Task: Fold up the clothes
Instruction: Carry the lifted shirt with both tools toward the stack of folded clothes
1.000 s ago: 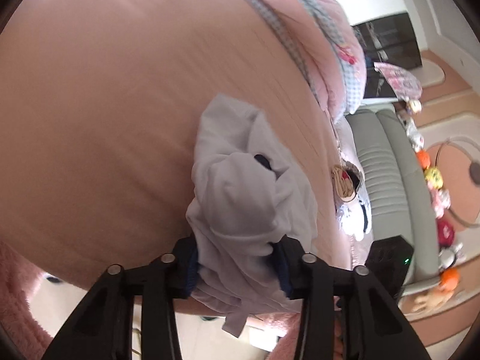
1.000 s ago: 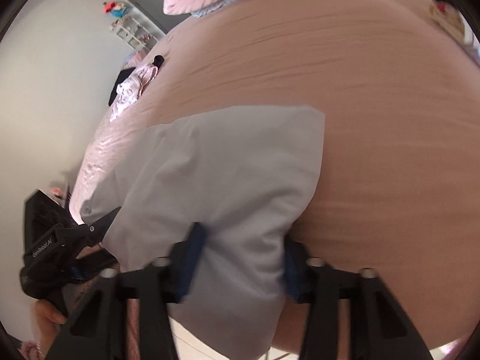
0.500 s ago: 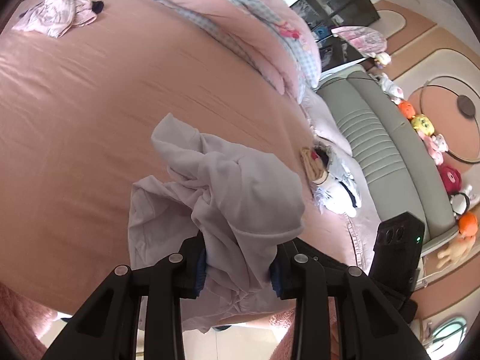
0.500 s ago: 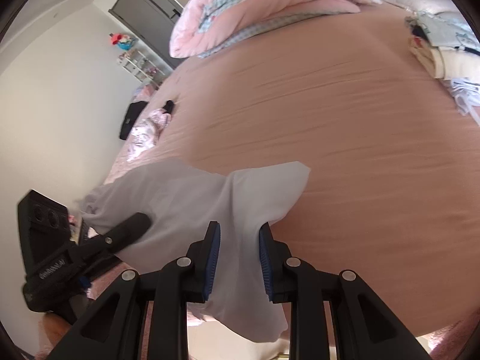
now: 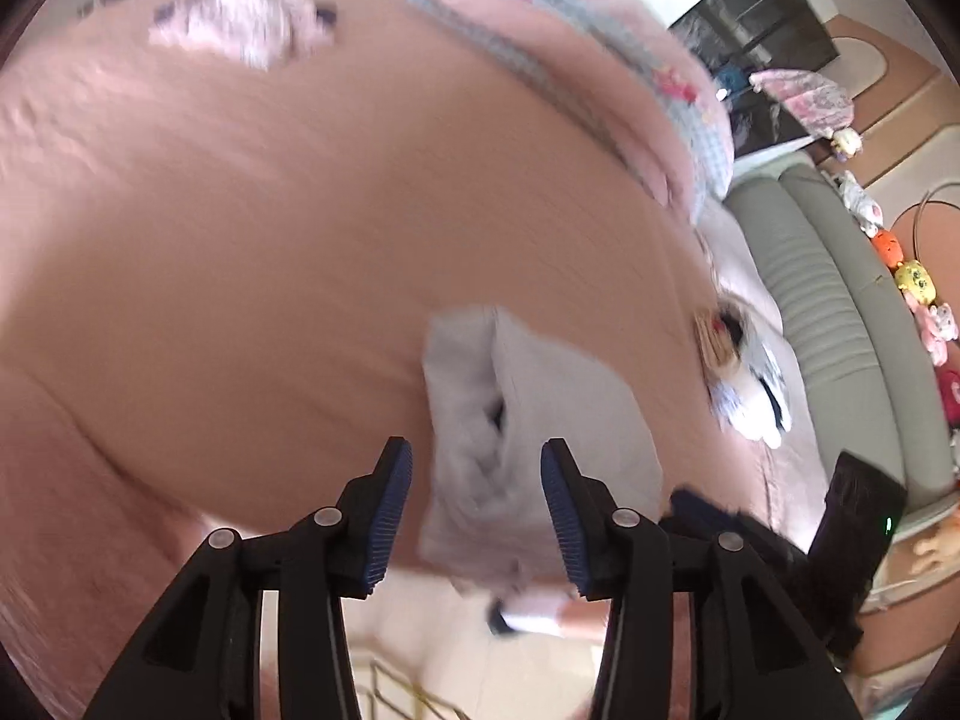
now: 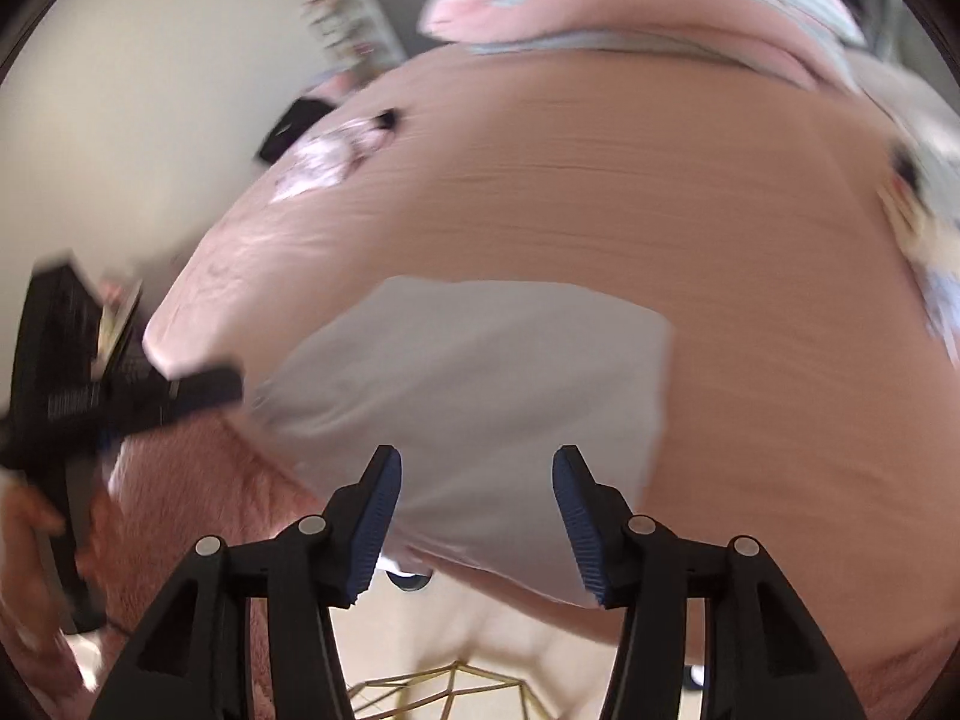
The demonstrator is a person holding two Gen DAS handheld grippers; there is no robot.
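Note:
A light grey garment [image 5: 540,420] lies folded on the pink bed [image 5: 270,252], near its front edge. In the right wrist view the garment [image 6: 480,384] shows as a flat, roughly rectangular piece. My left gripper [image 5: 476,498] is open and empty, just in front of the garment. My right gripper [image 6: 476,498] is open and empty, its fingers either side of the garment's near edge without holding it. The left gripper also shows in the right wrist view [image 6: 120,390], at the garment's left side.
A pink patterned garment [image 5: 234,30] lies at the bed's far left. A pink and checked duvet [image 5: 570,60] is piled at the back. More clothes [image 5: 744,384] lie at the right, by a grey headboard [image 5: 840,312] with plush toys.
Both grippers have opened and let go of the grey garment, which now lies folded on the bed. Both have pulled back toward the front edge.

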